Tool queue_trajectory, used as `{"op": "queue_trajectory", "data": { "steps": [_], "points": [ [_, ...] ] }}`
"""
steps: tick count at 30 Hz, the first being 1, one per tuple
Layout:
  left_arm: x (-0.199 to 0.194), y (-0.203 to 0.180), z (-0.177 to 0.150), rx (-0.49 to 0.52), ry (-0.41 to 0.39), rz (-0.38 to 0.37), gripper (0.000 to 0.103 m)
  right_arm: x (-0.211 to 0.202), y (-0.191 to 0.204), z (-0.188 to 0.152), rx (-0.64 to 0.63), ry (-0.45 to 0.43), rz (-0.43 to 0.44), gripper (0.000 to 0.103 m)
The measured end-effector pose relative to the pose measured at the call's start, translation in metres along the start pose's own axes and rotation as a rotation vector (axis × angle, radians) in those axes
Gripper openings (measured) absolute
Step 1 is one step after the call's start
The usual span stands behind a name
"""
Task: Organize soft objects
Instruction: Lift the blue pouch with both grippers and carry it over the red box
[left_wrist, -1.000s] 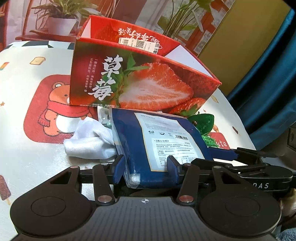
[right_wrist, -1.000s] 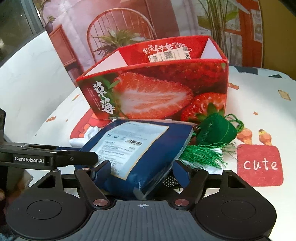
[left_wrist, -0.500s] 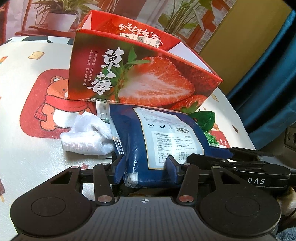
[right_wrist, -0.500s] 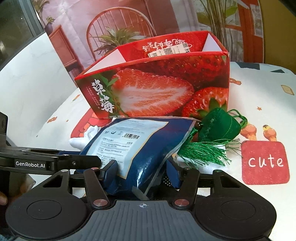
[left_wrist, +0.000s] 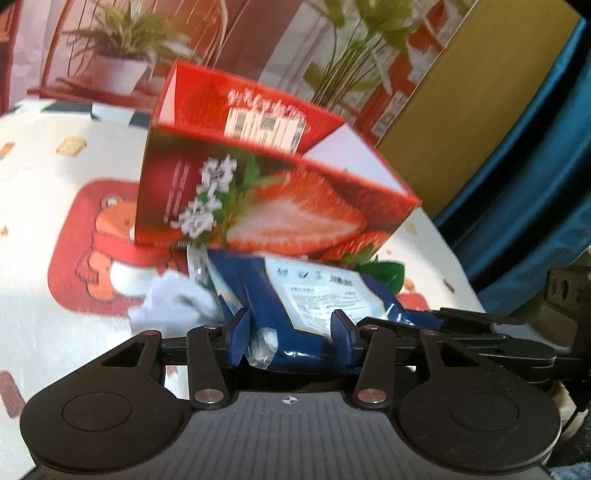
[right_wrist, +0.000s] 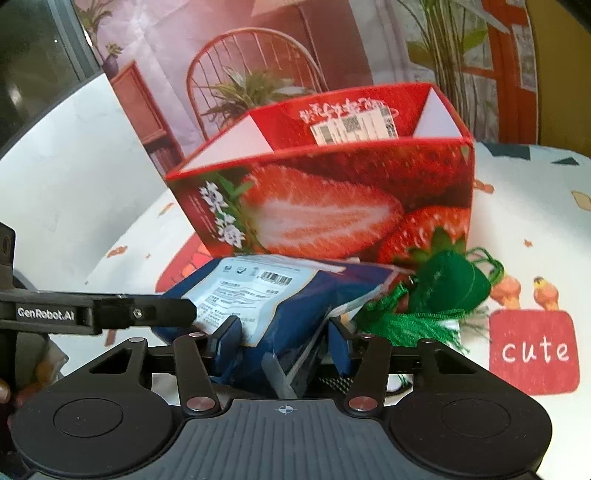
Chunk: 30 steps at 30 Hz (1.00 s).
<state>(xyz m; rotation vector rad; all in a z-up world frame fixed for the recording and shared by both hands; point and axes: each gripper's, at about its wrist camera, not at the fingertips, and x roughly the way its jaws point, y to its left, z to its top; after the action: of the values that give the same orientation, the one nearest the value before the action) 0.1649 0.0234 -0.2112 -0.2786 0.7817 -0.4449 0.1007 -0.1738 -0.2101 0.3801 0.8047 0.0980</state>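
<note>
A soft dark blue packet (left_wrist: 310, 306) with a white label is held from both ends. My left gripper (left_wrist: 291, 332) is shut on its near left edge. My right gripper (right_wrist: 282, 338) is shut on the opposite end of the packet (right_wrist: 258, 295). The packet sits slightly above the table, just in front of the open red strawberry box (left_wrist: 266, 192), also in the right wrist view (right_wrist: 332, 199). A white cloth (left_wrist: 173, 302) lies left of the packet. A green tasselled pouch (right_wrist: 443, 288) lies right of it.
The round table has a white cartoon-print cloth (left_wrist: 44, 229) with a red "cute" patch (right_wrist: 533, 350). A printed backdrop with plants and a chair stands behind the box. A blue curtain (left_wrist: 535, 166) hangs at the right.
Both grippers have lifted with the blue packet, tilted, and moved toward the box. The left view is motion-blurred. More of the box's open top shows now.
</note>
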Motion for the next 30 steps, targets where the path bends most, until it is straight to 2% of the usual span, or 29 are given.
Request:
{"op": "queue_trajectory", "data": {
  "steps": [14,30],
  "points": [
    [-0.035,-0.003,0.007,-0.009,-0.078,-0.040,0.049,-0.024,0.023,0.019,-0.092,-0.070,0.031,0.048],
    [-0.084,-0.021,0.025,0.013,-0.245,-0.082,0.048,-0.064,0.051,0.059,-0.219,-0.207,0.066,0.048]
  ]
}}
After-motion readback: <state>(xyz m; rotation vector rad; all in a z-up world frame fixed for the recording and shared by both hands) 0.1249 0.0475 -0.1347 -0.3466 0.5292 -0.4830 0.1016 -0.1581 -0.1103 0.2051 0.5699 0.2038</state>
